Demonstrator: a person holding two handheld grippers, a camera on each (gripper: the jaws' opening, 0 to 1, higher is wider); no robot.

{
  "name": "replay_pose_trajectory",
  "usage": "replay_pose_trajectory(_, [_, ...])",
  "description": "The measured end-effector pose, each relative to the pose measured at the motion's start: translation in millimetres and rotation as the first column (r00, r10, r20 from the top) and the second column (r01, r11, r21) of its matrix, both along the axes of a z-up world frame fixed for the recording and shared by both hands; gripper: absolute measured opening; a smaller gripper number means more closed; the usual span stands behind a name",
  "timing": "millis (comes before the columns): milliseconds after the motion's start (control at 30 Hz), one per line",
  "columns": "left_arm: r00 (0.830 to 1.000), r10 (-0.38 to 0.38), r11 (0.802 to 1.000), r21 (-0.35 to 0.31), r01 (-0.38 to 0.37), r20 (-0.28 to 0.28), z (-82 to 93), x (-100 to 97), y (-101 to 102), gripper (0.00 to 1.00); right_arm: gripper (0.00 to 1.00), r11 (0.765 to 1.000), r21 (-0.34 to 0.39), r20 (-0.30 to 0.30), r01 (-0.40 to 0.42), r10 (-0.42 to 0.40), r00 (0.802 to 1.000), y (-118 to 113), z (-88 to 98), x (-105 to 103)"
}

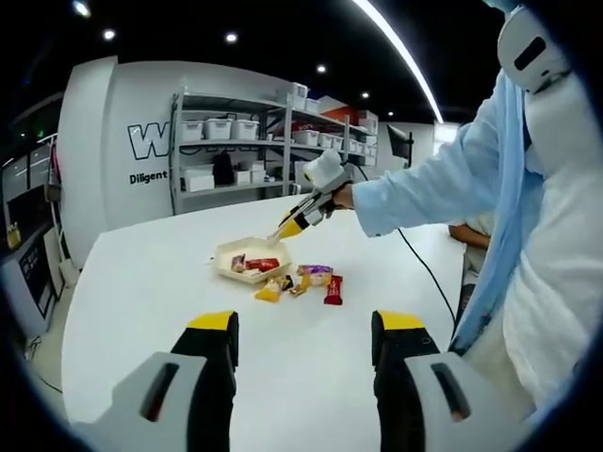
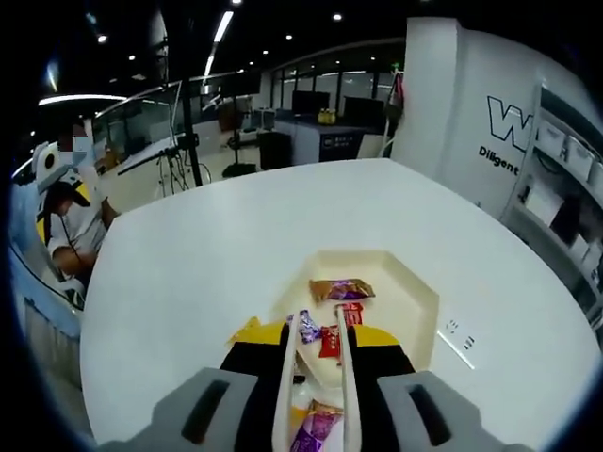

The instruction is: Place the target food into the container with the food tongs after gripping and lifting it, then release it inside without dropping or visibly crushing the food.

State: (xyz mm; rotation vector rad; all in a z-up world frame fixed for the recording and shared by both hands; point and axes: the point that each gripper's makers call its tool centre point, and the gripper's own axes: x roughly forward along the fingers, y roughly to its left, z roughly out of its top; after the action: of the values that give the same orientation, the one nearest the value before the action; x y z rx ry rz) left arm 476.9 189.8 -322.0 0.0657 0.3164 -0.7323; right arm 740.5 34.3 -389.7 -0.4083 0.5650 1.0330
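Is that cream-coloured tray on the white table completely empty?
No: in the right gripper view the shallow cream-coloured tray already holds wrapped snacks, among them a brown-and-purple packet and a small red packet.

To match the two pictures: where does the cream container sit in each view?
Left gripper view: the container sits mid-table, just left of centre, under the right gripper holding the tongs.
Right gripper view: the container lies centre-right, just past the tongs.
Shared landmark: the shelving rack beside the lettered wall.
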Motion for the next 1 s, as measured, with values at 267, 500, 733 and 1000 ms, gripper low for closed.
replay_pose_trajectory(267, [1.000,-0.011,1.000,0.001,0.011,-0.003,-1.2,-0.6,-2,0.54,0.18,1.000,0.000,-0.023,0.002,-0.002,1.000,-5,-10.1,-14])
replay_pose_trajectory(500, [1.000,-0.023,1.000,0.000,0.023,-0.003,-2.0,-0.4,-4,0.54,0.18,1.000,-0.009,-0.028,-0.018,0.018,0.999,-4,-14.9,-35])
replay_pose_trajectory(733, [1.000,-0.030,1.000,-0.002,0.030,-0.004,-2.6,-1.2,-6,0.54,0.18,0.998,-0.028,-0.054,-0.048,0.046,0.997,-5,-31.8,-49])
replay_pose_trajectory(1000, [1.000,-0.025,1.000,0.000,0.025,-0.006,-3.7,-3.7,-5,0.54,0.18,0.994,-0.043,-0.074,-0.097,0.094,0.993,-5,-46.3,-63])
